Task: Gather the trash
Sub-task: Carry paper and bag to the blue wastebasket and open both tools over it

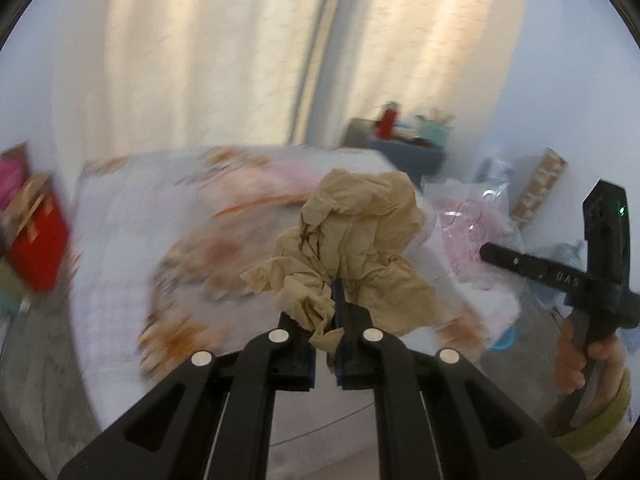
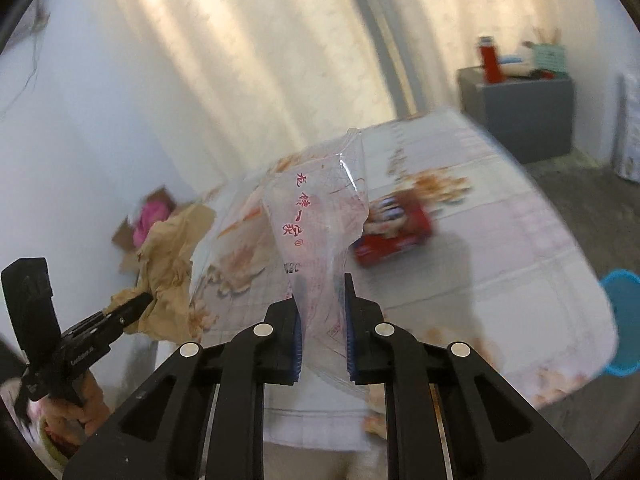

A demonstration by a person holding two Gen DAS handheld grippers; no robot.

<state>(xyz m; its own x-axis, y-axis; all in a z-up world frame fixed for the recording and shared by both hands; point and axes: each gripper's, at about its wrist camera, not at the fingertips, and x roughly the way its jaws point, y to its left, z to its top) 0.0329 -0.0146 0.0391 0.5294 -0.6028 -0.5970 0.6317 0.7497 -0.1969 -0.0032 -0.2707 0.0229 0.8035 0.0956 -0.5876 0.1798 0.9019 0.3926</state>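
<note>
Broadly, a table [image 2: 500, 248] under a flowered cloth fills the middle, with grey floor open to its right and a blue bin [image 2: 622, 320] just past the near right corner. On the far side lies a red box [image 2: 394, 236]. The right gripper [image 2: 322, 308] pinches a clear plastic bag [image 2: 320, 208]; the left gripper [image 1: 334, 308] clamps a crumpled brown paper [image 1: 352, 240] above the cloth. Probably both loads should be carried clear of the table edge toward the bin, grips kept firm.

Red Chinese characters plus a circled ® mark on the clear crinkled plastic bag [image 2: 320, 216]; rest too blurred. Raised lettering on black gripper body [image 1: 560, 276], unreadable.
</note>
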